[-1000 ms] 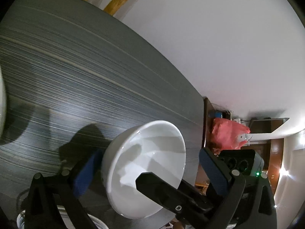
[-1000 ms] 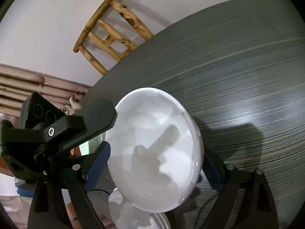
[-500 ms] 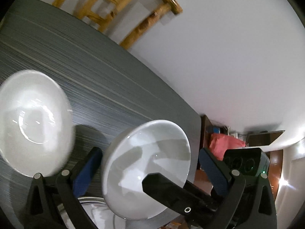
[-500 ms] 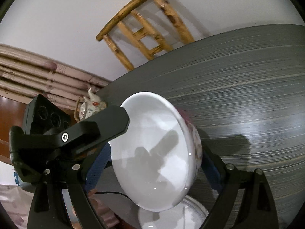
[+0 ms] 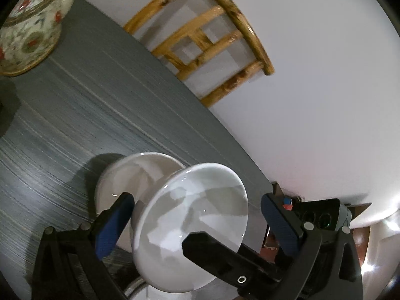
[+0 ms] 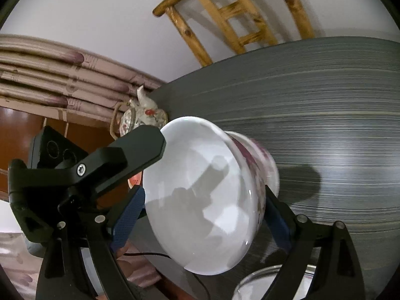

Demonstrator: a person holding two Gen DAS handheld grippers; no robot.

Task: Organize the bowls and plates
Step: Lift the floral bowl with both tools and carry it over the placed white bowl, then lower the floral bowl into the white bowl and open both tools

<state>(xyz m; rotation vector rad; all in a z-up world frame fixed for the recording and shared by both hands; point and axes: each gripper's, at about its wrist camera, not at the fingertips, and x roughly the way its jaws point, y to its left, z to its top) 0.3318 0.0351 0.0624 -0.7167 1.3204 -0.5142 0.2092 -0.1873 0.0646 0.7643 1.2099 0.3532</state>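
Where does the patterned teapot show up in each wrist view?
Left wrist view: the teapot fills the top left corner, standing on the dark table.
Right wrist view: the teapot is small, left of centre at the table's far edge, just above the white bowl.
Shared landmark: the wooden chair against the white wall, top centre in both views.

Floral teapot (image 5: pixel 28 27), wooden chair (image 5: pixel 212 40), perhaps curtains (image 6: pixel 57 80).

Two white bowls (image 5: pixel 192 227) (image 5: pixel 117 182) show, one held and one on the grey table (image 5: pixel 75 115). There is one floral teapot (image 5: pixel 27 25), one wooden chair (image 5: pixel 212 42) and two grippers (image 5: pixel 197 225) (image 6: pixel 202 215).
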